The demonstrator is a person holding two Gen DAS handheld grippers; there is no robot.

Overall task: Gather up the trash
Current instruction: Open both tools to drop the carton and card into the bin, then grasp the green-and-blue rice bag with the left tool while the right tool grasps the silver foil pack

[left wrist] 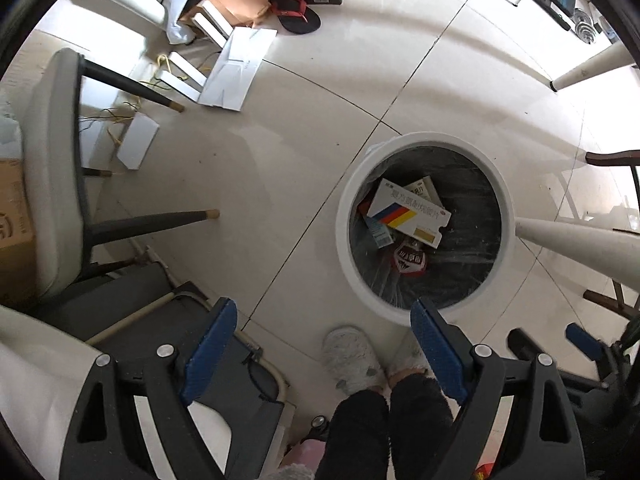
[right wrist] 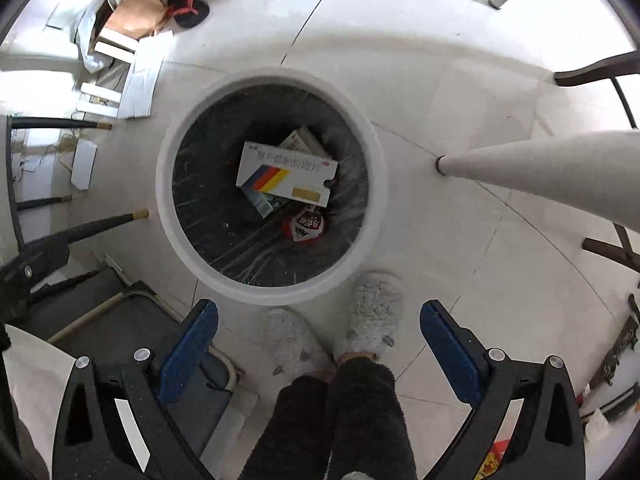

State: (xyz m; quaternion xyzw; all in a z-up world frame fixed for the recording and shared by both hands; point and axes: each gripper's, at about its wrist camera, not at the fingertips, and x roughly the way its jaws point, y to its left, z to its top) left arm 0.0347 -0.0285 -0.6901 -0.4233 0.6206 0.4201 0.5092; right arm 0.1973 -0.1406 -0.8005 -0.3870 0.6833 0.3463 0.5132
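Looking down through my left wrist view, I hold my left gripper (left wrist: 324, 344) with its blue pads spread wide and nothing between them; the white round bin (left wrist: 505, 208), lined with a dark bag, stands on the pale tiled floor (left wrist: 288, 152) just ahead and to the right of the tongs; inside it lies a white medicine box (left wrist: 408, 212), flat, face up, its long axis running from upper left to lower right, with blue, red and yellow slanted stripes and a line of blue Chinese characters too small for me to read surely; a second printed box (left wrist: 430, 190) juts out from under it toward the upper right, and a red wrapper (left wrist: 410, 260) with white lettering sits below; my grey fluffy slippers (left wrist: 352, 356) stand between the pads; flattened white cardboard (left wrist: 236, 68) and a black-and-red sandal (left wrist: 296, 12) lie far off.

From the right wrist view, my right gripper (right wrist: 320, 344) likewise stands fully apart and empty, above the slippers (right wrist: 376, 312); the bin (right wrist: 168, 184) sits straight ahead; the striped box (right wrist: 286, 178) keeps that same slant, its writing blurred; a teal-edged carton (right wrist: 262, 202) pokes out beneath its lower left corner, beside the red wrapper (right wrist: 304, 226).
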